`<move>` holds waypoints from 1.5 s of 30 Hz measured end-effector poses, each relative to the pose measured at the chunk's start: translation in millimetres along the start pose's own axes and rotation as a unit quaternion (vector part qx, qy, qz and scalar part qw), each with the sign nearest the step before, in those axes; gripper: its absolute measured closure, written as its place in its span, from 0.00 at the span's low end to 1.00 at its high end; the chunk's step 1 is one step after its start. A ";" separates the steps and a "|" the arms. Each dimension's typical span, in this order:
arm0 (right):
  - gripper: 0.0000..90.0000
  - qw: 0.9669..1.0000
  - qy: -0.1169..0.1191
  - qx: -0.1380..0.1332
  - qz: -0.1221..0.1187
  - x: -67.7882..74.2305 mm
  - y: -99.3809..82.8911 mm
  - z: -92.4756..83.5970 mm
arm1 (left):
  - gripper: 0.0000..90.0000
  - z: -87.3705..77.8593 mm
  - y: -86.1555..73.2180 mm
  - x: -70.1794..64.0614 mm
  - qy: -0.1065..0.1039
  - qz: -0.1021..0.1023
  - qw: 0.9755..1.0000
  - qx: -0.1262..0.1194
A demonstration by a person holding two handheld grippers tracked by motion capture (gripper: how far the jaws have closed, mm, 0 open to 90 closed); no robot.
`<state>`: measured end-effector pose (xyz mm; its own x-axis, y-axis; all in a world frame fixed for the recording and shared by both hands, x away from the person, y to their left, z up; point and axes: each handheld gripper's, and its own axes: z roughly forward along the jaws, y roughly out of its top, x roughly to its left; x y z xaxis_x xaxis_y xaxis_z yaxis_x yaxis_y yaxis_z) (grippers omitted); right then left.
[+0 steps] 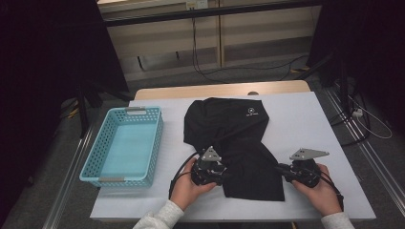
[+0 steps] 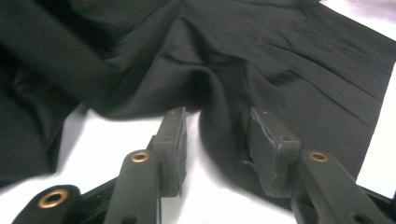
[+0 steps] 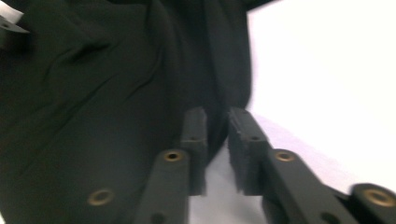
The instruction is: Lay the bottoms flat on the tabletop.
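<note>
My left hand-held gripper (image 1: 224, 175) sits at the near left edge of the black garment (image 1: 234, 143), its jaws partly apart with a raised fold of cloth between them but not yet pinched. My right hand-held gripper (image 1: 281, 169) has its jaws drawn narrow over the garment's near right edge, seemingly nipping it. The garment lies rumpled on the table (image 1: 305, 119) ahead of both; I judge folding barely begun, and the blue basket (image 1: 125, 145), far to my left, holds nothing.
</note>
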<state>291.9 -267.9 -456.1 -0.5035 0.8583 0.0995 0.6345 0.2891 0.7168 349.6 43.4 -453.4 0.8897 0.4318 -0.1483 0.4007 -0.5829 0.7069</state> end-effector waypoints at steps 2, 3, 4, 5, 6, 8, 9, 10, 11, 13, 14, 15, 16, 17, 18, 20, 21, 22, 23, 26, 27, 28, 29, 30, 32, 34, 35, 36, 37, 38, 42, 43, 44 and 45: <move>1.00 1.000 0.012 0.001 0.000 -0.2 0.8 0.8 | 0.68 1.0 1.5 -2.6 0.014 0.007 1.000 0.004; 1.00 1.000 0.012 0.003 0.000 -0.2 1.3 0.6 | 0.68 1.3 1.8 -1.8 0.005 0.007 1.000 0.004; 1.00 1.000 0.005 0.005 -0.001 -0.7 2.3 -0.1 | 0.69 1.3 2.0 -1.7 0.005 0.008 1.000 0.005; 1.00 1.000 -0.011 0.004 -0.004 -1.6 3.0 -1.3 | 0.69 1.7 1.9 -1.4 0.005 0.008 1.000 0.002; 1.00 1.000 -0.022 0.003 -0.006 -3.3 3.4 -2.6 | 0.70 1.7 1.9 -1.2 0.006 0.008 1.000 0.002; 1.00 1.000 -0.009 0.003 0.004 -6.9 2.3 -2.9 | 0.70 1.8 2.4 -1.3 0.006 0.007 1.000 0.004; 1.00 1.000 -0.008 0.003 0.006 -7.9 0.7 -2.5 | 0.70 2.3 2.5 -1.5 0.005 0.006 1.000 0.003; 1.00 1.000 -0.007 0.000 0.010 -7.8 -0.4 -2.4 | 0.71 2.8 2.9 -1.7 0.005 0.006 1.000 0.003; 1.00 1.000 -0.006 0.000 0.010 -7.6 -0.3 -2.5 | 0.71 3.3 3.0 -2.0 0.004 0.004 1.000 0.002; 1.00 1.000 -0.004 0.002 0.007 -6.8 0.1 -2.2 | 0.74 3.6 3.3 -1.9 0.004 0.004 1.000 0.002; 1.00 1.000 -0.002 0.002 0.008 -6.6 -0.1 -1.9 | 0.76 3.7 3.4 -2.0 0.003 0.004 1.000 0.003; 1.00 1.000 0.000 0.001 0.010 -6.6 -0.3 -1.9 | 0.78 3.6 3.4 -2.0 0.002 0.005 1.000 0.004; 1.00 1.000 0.001 0.002 0.011 -6.7 -0.5 -2.1 | 0.81 3.3 3.5 -2.1 -0.004 0.007 1.000 0.006; 1.00 1.000 0.003 0.001 0.011 -6.6 -0.7 -2.3 | 0.86 2.7 3.9 -2.7 -0.013 0.000 1.000 0.012; 1.00 1.000 0.004 0.001 0.010 -6.7 -1.0 -2.7 | 0.91 2.3 4.1 -3.2 -0.021 -0.003 1.000 0.016; 1.00 1.000 0.005 0.004 0.010 -6.1 -1.4 -3.8 | 0.94 1.5 4.7 -4.6 -0.022 -0.003 1.000 0.021; 1.00 1.000 0.006 0.004 0.008 -5.7 -1.5 -4.4 | 0.95 1.1 4.9 -4.7 -0.021 -0.005 1.000 0.023; 1.00 1.000 0.004 0.005 0.006 -5.3 -1.7 -5.2 | 0.95 0.8 5.0 -4.8 -0.021 -0.008 0.999 0.025; 1.00 1.000 0.002 0.006 0.003 -5.1 -2.2 -6.3 | 0.96 0.2 5.2 -5.1 -0.021 -0.006 0.999 0.027; 1.00 1.000 0.004 0.011 0.000 -2.9 -3.8 -10.5 | 0.96 -3.1 5.7 -7.4 -0.030 -0.008 0.999 0.033; 1.00 1.000 0.005 0.013 0.001 -2.2 -3.9 -11.7 | 0.96 -4.5 5.8 -8.5 -0.033 -0.008 0.999 0.034; 1.00 1.000 0.006 0.014 -0.001 -1.1 -4.0 -13.0 | 0.96 -5.8 6.0 -9.0 -0.036 -0.004 0.999 0.037; 1.00 1.000 0.009 0.015 -0.004 0.2 -4.1 -14.2 | 0.96 -6.6 5.9 -10.4 -0.038 -0.005 0.999 0.037; 1.00 1.000 0.010 0.018 -0.004 1.9 -4.4 -15.5 | 0.96 -7.3 5.8 -11.0 -0.040 -0.005 0.998 0.040; 1.00 1.000 0.014 0.023 -0.012 5.8 -6.1 -18.1 | 0.96 -7.3 4.9 -12.6 -0.046 -0.008 0.998 0.045; 1.00 0.999 0.022 0.026 -0.018 10.1 -8.4 -20.8 | 0.96 -7.3 4.1 -13.5 -0.054 -0.009 0.997 0.049; 1.00 0.999 0.025 0.027 -0.023 12.1 -9.5 -22.4 | 0.96 -8.0 4.3 -14.4 -0.048 -0.007 0.997 0.052; 1.00 0.999 0.028 0.029 -0.026 14.6 -10.6 -23.9 | 0.96 -9.1 4.4 -14.0 -0.055 -0.007 0.997 0.052; 1.00 0.999 0.032 0.031 -0.032 17.0 -11.8 -25.4 | 0.96 -10.2 4.6 -14.7 -0.055 -0.010 0.997 0.052; 1.00 0.998 0.036 0.033 -0.036 19.4 -13.0 -26.4 | 0.96 -10.8 4.4 -14.7 -0.058 -0.012 0.997 0.049; 1.00 0.998 0.037 0.044 -0.038 24.9 -15.7 -28.5 | 0.96 -10.6 2.8 -14.7 -0.055 -0.014 0.997 0.054; 0.98 0.998 0.034 0.047 -0.037 25.0 -15.2 -29.1 | 0.96 -9.4 2.4 -14.0 -0.065 -0.015 0.996 0.054; 0.94 0.998 0.028 0.044 -0.036 24.6 -14.5 -29.3 | 0.96 -8.6 2.2 -13.7 -0.066 -0.013 0.996 0.055; 0.92 0.998 0.026 0.040 -0.036 23.8 -13.8 -29.2 | 0.96 -8.0 1.9 -13.9 -0.067 -0.015 0.996 0.057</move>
<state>254.0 -263.8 -443.4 -0.5781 0.8114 0.0864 0.6394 0.3846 0.6658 336.2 41.8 -444.4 0.8948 0.3597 -0.2646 0.4436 -0.6484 0.6187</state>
